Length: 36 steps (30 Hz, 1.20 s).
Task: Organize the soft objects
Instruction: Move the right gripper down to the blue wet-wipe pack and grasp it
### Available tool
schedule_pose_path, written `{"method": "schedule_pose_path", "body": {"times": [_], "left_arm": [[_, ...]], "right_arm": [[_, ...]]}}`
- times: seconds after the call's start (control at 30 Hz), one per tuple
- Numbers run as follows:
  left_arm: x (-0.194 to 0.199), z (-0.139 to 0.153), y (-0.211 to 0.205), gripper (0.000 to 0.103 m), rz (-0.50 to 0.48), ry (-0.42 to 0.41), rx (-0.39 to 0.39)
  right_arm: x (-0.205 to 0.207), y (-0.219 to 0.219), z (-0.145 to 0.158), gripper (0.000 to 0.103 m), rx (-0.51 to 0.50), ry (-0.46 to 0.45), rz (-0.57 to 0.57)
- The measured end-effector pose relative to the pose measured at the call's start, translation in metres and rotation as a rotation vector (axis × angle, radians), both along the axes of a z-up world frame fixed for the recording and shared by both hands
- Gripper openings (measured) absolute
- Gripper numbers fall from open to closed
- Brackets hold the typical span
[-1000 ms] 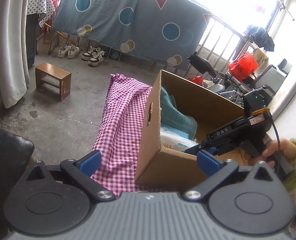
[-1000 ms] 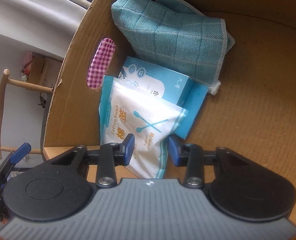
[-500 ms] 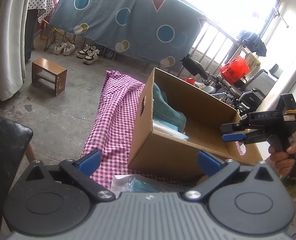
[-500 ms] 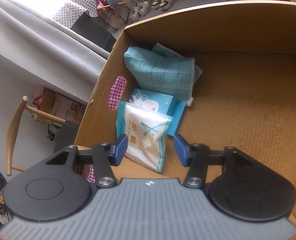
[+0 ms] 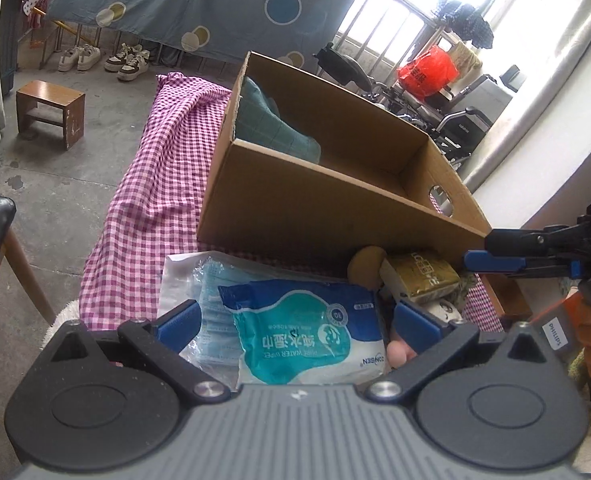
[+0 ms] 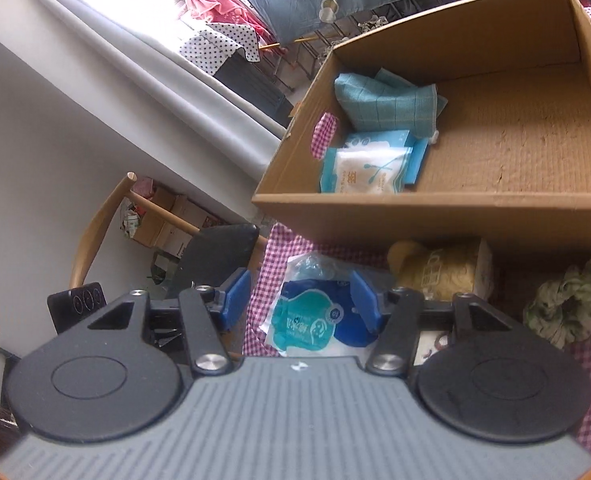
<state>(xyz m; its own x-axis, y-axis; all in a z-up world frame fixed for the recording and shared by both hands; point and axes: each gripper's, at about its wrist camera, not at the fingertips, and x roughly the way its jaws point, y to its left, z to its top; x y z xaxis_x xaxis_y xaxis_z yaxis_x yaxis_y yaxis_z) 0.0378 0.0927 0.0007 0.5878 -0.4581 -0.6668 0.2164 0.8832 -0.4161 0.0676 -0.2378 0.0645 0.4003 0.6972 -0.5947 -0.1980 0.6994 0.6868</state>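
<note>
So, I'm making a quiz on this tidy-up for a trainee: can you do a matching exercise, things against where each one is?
Things:
1. teal cloth
2. cotton swab pack
3. water wipes pack
4. green scrunchie

Places:
A. on the checked cloth, in front of the left gripper
B. inside the cardboard box, at its far corner
C. outside the box, far right
D. inside the box, by its near wall

Pairs: 1-B, 2-D, 3-A, 4-C

A blue-and-teal wet wipes pack (image 5: pixel 307 336) is lying flat over a clear bag of face masks (image 5: pixel 199 292) on the checked cloth just outside the cardboard box (image 6: pixel 435 204), while a folded teal towel (image 6: pixel 383 102) and a cotton swab pouch (image 6: pixel 361 172) are resting inside against its left wall.
</note>
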Motion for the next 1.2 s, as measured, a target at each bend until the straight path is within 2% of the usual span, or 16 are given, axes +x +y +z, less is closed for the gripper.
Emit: {"method": "schedule_pose_path", "body": {"times": [0.1,0.23,0.4,0.43,0.57,0.67,0.93,1.1,1.2], "left_arm": [[-0.004,-0.015,-0.012,0.103,-0.051,0.028,0.009],[-0.003,-0.034,-0.030,0.103,-0.097,0.053,0.066],[0.001,-0.047,-0.041,0.103,-0.134,0.059,0.105],[0.001,-0.048,-0.042,0.103,-0.139,0.059,0.110],[0.004,-0.052,-0.045,0.103,-0.162,0.069,0.095],[0.005,-0.053,-0.046,0.103,-0.173,0.070,0.071],[0.004,-0.047,-0.033,0.103,-0.134,0.068,0.032],[0.008,-0.049,-0.027,0.103,-0.106,0.073,0.052],[0.010,-0.051,-0.028,0.103,-0.112,0.076,0.054]], "right_arm": [[-0.009,0.027,-0.027,0.056,-0.049,0.059,0.024],[-0.006,0.058,-0.053,0.057,-0.167,0.110,0.048],[0.006,0.076,-0.062,0.064,-0.259,0.127,0.070],[0.007,0.079,-0.062,0.069,-0.268,0.124,0.076],[0.018,0.089,-0.064,0.077,-0.301,0.127,0.103],[0.022,0.097,-0.065,0.080,-0.305,0.123,0.128],[0.029,0.108,-0.063,0.079,-0.215,0.118,0.142],[0.032,0.114,-0.065,0.079,-0.215,0.094,0.143],[0.033,0.113,-0.068,0.074,-0.237,0.094,0.134]]}}
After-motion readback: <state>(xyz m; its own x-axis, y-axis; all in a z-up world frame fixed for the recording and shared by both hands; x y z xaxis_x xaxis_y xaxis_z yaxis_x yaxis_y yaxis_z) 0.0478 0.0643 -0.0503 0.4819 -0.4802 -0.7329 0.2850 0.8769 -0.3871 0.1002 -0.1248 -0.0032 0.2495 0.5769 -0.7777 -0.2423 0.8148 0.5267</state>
